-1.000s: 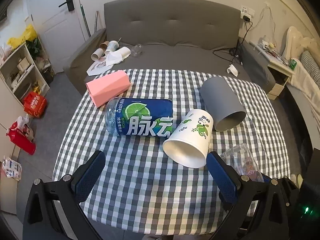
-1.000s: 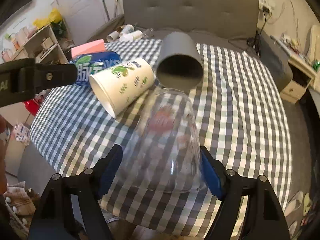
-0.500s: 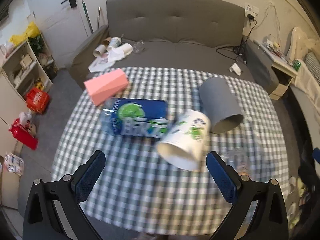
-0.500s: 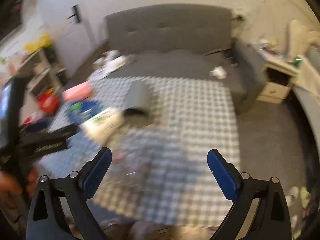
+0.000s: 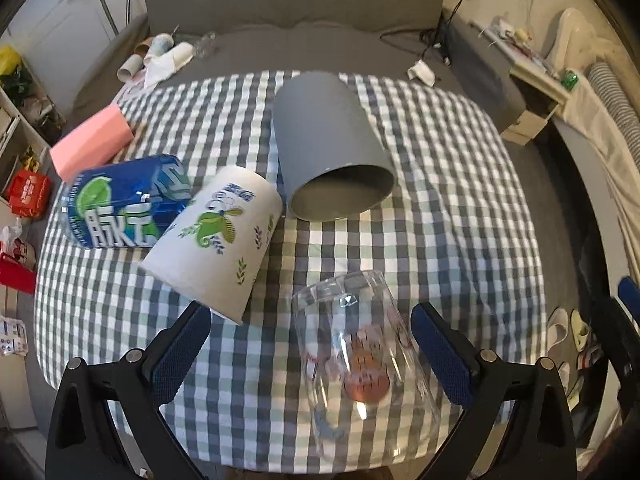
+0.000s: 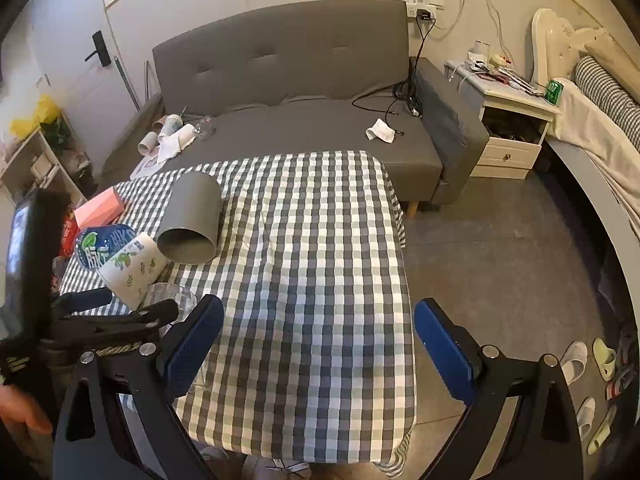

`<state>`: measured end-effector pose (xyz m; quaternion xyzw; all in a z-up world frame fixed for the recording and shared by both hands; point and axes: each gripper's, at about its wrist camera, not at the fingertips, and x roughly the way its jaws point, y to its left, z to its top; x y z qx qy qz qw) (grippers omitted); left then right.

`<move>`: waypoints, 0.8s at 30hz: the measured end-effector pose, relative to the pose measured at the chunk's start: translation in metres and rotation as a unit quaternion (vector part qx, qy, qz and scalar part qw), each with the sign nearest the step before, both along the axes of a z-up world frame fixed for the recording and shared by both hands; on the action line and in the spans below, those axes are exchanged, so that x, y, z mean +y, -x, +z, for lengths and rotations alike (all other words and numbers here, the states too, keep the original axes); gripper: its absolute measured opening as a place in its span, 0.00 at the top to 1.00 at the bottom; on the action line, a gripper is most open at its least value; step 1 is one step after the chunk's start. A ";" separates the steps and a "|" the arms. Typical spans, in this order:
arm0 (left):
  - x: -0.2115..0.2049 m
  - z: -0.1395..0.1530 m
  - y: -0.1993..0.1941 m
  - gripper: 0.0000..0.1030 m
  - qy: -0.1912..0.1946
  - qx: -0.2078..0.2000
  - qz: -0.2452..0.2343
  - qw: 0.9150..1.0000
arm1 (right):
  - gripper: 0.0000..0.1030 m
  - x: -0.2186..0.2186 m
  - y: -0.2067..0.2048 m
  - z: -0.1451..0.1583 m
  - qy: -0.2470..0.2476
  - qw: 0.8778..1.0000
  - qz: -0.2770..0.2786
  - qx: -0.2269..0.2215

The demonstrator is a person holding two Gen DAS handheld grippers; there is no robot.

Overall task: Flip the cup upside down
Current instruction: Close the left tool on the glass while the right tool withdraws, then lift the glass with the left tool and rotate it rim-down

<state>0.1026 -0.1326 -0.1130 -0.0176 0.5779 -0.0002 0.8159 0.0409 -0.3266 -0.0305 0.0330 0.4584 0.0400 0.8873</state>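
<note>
A clear glass cup [image 5: 356, 364] with a printed picture stands upside down near the front edge of the checked table [image 5: 460, 208]. My left gripper [image 5: 310, 350] is open, its blue pads either side of the cup and apart from it. My right gripper [image 6: 318, 344] is open and empty, pulled back to the right above the table's front right part. In the right wrist view the glass cup [image 6: 172, 296] shows partly behind the left gripper's fingers [image 6: 120, 320].
A white paper cup [image 5: 216, 240], a grey cup [image 5: 328, 144], a blue bottle [image 5: 120, 200] and a pink box [image 5: 92, 148] lie on their sides on the table. A grey sofa [image 6: 300, 80] stands behind it. A nightstand [image 6: 508, 120] and bed are at the right.
My right gripper let go of the glass cup and swung back to the right. My left gripper moved right and forward and now straddles the cup, which stands upside down.
</note>
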 end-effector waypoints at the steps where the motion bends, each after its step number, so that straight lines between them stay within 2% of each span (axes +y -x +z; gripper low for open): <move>1: -0.001 -0.003 -0.002 0.01 0.006 0.004 -0.003 1.000 | 0.06 0.000 0.001 0.000 0.002 1.000 0.002 0.002; 7: -0.013 -0.014 -0.004 0.12 0.027 0.028 -0.039 0.998 | 0.06 0.001 -0.001 -0.003 0.008 1.000 0.000 0.007; 9: -0.015 -0.019 -0.006 0.26 0.037 0.046 -0.048 0.997 | 0.06 0.002 -0.002 -0.003 0.008 1.000 0.001 0.006; 12: -0.016 -0.023 -0.009 0.28 0.045 0.053 -0.050 0.996 | 0.06 0.006 -0.002 -0.003 0.011 1.000 0.006 0.007; 17: -0.007 -0.008 -0.010 0.37 0.075 0.027 -0.051 0.995 | 0.06 0.012 -0.003 -0.005 0.020 1.000 0.010 0.012; 24: 0.000 0.011 -0.007 0.55 0.089 -0.006 -0.063 0.994 | 0.06 0.013 -0.003 -0.006 0.022 1.000 0.007 0.010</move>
